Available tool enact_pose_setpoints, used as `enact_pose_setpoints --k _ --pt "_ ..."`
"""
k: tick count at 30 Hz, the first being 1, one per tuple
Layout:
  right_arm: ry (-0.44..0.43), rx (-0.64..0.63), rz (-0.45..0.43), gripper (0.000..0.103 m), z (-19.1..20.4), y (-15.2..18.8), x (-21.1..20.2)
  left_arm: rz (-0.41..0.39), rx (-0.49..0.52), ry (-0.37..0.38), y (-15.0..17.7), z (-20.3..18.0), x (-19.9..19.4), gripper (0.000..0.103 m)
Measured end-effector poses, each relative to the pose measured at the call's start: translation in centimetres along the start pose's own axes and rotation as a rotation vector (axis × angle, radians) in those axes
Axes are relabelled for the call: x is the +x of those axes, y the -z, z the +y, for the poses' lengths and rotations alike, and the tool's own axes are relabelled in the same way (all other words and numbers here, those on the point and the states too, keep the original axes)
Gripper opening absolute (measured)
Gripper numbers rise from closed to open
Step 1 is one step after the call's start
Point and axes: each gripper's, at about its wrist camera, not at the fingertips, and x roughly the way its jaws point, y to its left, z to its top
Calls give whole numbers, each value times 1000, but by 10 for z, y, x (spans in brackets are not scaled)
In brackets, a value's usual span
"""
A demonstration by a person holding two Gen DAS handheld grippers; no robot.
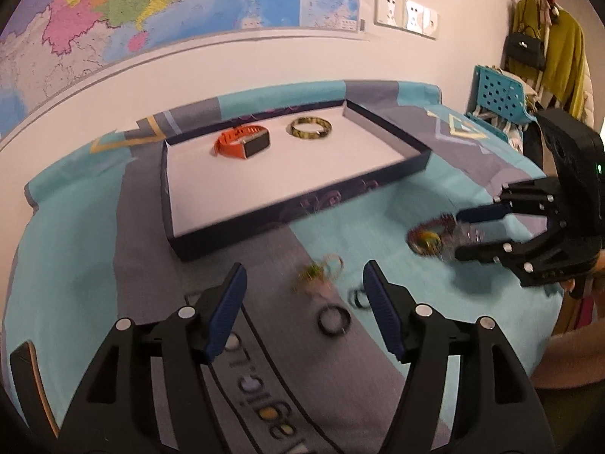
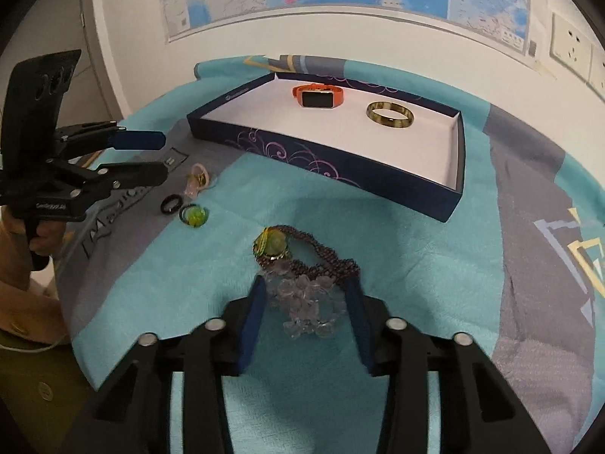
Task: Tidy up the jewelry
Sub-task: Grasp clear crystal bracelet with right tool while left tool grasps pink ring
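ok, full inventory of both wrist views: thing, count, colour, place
tray: 1, dark blue with white floor, far half of the cloth
watch: 1, orange strap, in the tray, far left
bangle: 1, gold and dark, in the tray, right of the watch
bead necklace: 1, dark purple, on the cloth ahead of the right gripper
clear beads: 1 cluster, pale, between the right gripper's fingers
yellow-green piece: 1, at the necklace's far end
black ring: 1, on the grey stripe
green ring: 1, beside the black ring
pink piece: 1, just beyond the rings
cloth: 1, teal and grey, under everything
map: 1, on the wall
sockets: 1 row, white, on the wall
left gripper: open, above the rings
right gripper: open, around the clear beads
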Motion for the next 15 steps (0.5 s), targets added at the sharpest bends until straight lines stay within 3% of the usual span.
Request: enact_pose_setpoints --k 10,15 --pt "-27 58 -36 18 -7 6 -16 45 15 -7 11 -11 13 61" --pt "-52 96 -64 18 -14 4 -25 83 -4 40 8 -15 23 41"
